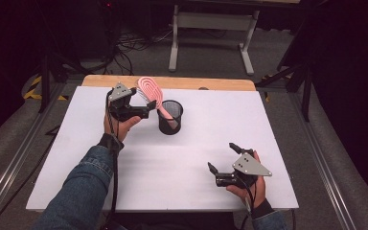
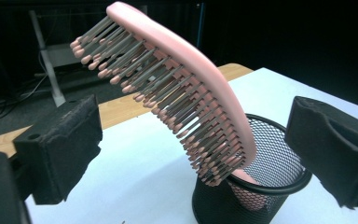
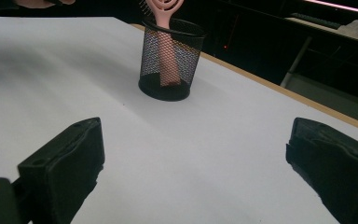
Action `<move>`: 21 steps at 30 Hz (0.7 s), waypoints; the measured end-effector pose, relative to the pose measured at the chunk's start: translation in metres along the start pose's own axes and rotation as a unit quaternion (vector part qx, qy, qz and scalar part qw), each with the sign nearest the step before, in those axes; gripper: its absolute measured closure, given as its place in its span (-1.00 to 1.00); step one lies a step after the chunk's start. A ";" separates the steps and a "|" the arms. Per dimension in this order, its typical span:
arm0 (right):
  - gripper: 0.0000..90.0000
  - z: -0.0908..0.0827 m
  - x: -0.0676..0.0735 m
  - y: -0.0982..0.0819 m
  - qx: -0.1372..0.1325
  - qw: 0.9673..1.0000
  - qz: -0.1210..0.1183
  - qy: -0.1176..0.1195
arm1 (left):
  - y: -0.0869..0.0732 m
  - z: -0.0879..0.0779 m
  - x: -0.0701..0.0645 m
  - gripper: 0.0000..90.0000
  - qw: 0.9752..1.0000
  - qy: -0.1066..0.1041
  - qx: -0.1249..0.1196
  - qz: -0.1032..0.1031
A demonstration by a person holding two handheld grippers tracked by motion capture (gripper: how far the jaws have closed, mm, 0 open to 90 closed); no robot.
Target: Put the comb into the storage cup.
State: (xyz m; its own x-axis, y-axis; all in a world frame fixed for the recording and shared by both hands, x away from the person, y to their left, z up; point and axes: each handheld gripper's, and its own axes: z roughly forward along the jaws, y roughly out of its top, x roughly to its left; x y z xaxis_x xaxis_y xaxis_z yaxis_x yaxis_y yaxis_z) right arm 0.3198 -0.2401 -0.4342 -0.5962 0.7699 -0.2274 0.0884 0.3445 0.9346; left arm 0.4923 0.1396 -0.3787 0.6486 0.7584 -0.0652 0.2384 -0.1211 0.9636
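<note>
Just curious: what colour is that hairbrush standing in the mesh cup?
Pink, with grey pink-tipped bristles; the hairbrush shows best in the left gripper view.

A dark room: grey floor (image 1: pixel 211 52), white table frame (image 1: pixel 214 33), tangled cables (image 1: pixel 124 48) beyond.

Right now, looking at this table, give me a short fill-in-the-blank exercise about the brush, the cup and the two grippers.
1. The pink hairbrush stands with its handle inside the black ____ cup.
2. The left gripper is ____, its pads clear of the brush.
3. The brush's bristles face the ____ gripper.
4. The right gripper is open above the ____ table, holding nothing.

Missing words: mesh; open; left; white
</note>
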 end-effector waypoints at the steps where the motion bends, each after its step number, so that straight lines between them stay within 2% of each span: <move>1: -0.90 0.000 0.000 0.000 0.000 1.000 -0.001 -0.001 | 0.000 -0.001 0.000 -0.89 1.000 0.002 -0.002 0.001; 21: -0.90 -0.002 0.003 0.001 -0.002 1.000 -0.006 -0.003 | 0.011 -0.023 -0.004 -0.89 0.999 0.005 -0.019 0.047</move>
State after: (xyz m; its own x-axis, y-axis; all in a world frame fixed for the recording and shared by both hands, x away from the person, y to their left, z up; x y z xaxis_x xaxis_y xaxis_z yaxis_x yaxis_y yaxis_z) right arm 0.3164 -0.2380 -0.4332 -0.5920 0.7693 -0.2405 0.0780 0.3517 0.9329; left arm 0.4754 0.1503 -0.3621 0.6598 0.7509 0.0287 0.1485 -0.1678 0.9746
